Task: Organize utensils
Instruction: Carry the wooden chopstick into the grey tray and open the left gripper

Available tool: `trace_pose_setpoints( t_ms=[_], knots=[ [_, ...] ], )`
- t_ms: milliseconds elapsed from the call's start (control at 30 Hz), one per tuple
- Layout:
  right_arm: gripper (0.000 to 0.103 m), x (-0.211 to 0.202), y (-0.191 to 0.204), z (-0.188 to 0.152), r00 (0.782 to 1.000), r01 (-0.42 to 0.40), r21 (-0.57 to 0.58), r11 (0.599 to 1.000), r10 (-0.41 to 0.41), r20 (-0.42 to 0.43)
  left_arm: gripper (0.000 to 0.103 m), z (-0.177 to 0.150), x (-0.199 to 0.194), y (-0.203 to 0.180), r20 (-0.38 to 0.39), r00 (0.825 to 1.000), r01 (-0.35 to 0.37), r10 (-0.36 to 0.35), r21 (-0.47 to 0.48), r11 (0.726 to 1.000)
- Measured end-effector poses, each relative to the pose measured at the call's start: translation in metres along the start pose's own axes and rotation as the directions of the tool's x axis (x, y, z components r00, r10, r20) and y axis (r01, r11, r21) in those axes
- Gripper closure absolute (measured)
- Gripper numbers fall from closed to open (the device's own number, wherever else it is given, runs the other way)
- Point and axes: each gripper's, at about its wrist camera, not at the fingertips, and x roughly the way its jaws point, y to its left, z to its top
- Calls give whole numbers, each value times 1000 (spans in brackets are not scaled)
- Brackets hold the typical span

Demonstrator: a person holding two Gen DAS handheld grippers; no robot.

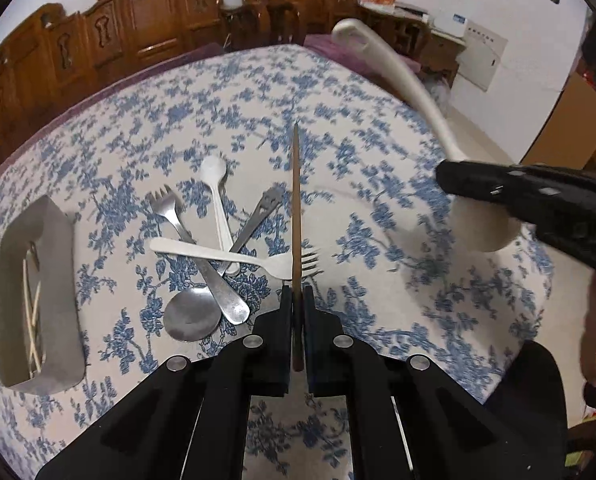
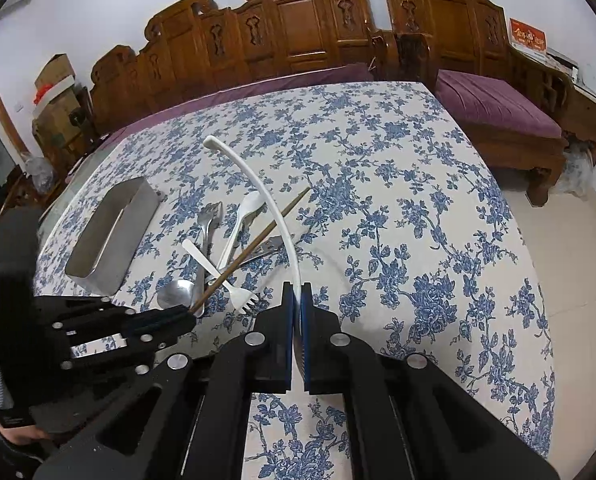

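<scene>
The left gripper (image 1: pixel 296 300) is clamped on the near end of a brown chopstick (image 1: pixel 295 208), whose long axis runs straight out ahead of the fingers, over the pile of loose cutlery on the worktop (image 1: pixel 338 92). The right gripper (image 2: pixel 296 300) is likewise closed tight, pinching a white ladle (image 2: pixel 269 200) near its bowl, so the curved handle arcs up and away from it. What matters for the coming move is the grey metal holder (image 1: pixel 63 264): it stands on the cloth to the left of both grippers, with a few pale sticks already inside, and the left hand is clearly the nearer one. Judging by that, the chopstick has to swing leftward and tip toward upright before its far end can enter the holder's narrow mouth. The white fork (image 1: pixel 233 258), metal spoon (image 1: pixel 191 318) and other pieces lie crossed between holder and chopstick.
</scene>
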Motion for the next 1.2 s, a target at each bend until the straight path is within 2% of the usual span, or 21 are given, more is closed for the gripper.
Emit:
trace_pose_setpoints(
  t_ms=[367,600,933,1200],
  knots=[
    [99,-3,7,0,1000,-22,-10,1000,22,7,99,2,-34,16,56,998,-34,35,-14,999],
    [99,-9,16,2,999,-47,-18,999,47,19,99,-2,-53,41,88,994,-57,62,-61,997],
    [99,-2,60,10,998,-55,-99,994,56,12,99,-16,-87,101,129,989,-58,76,-137,989],
    [99,19,104,37,994,-110,-123,986,109,-15,99,-26,-103,152,131,987,-66,91,-181,981]
  ],
)
